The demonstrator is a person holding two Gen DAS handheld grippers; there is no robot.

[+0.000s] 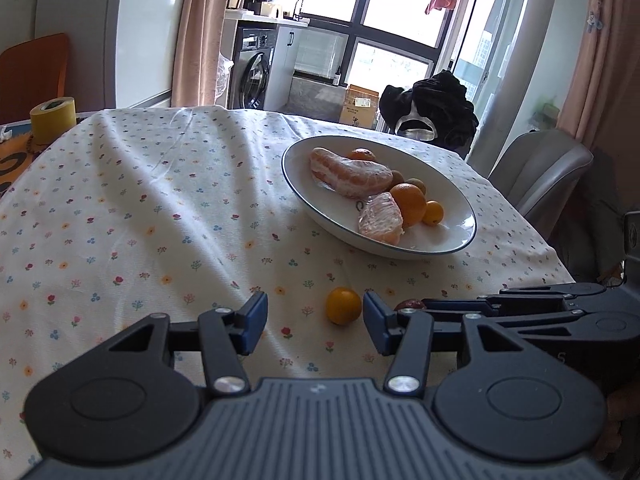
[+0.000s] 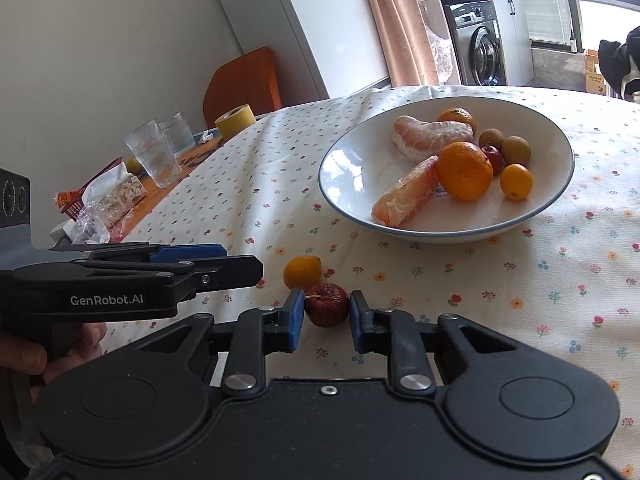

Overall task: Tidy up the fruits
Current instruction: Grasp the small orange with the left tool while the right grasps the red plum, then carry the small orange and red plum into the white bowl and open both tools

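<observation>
A white plate [image 1: 452, 236] [image 2: 348, 168] on the flowered tablecloth holds two peeled citrus pieces [image 1: 350, 178] [image 2: 408, 194], an orange [image 1: 409, 204] [image 2: 464, 170], a kumquat and small brown fruits. A loose small orange kumquat [image 1: 343, 305] [image 2: 302, 271] lies on the cloth. My left gripper [image 1: 315, 320] is open, the kumquat near its right finger. A dark red fruit [image 2: 327, 305] [image 1: 409, 303] sits between the pads of my right gripper [image 2: 323, 316], which has closed to its sides; it rests on the cloth.
A yellow tape roll [image 1: 54, 118] [image 2: 236, 119], two glasses [image 2: 154, 154] and snack wrappers [image 2: 104, 200] lie at the table's left end. Chairs stand beyond the table: an orange chair [image 2: 244, 84] and a grey chair [image 1: 540, 172]. The left gripper's body [image 2: 132, 284] is just left of my right one.
</observation>
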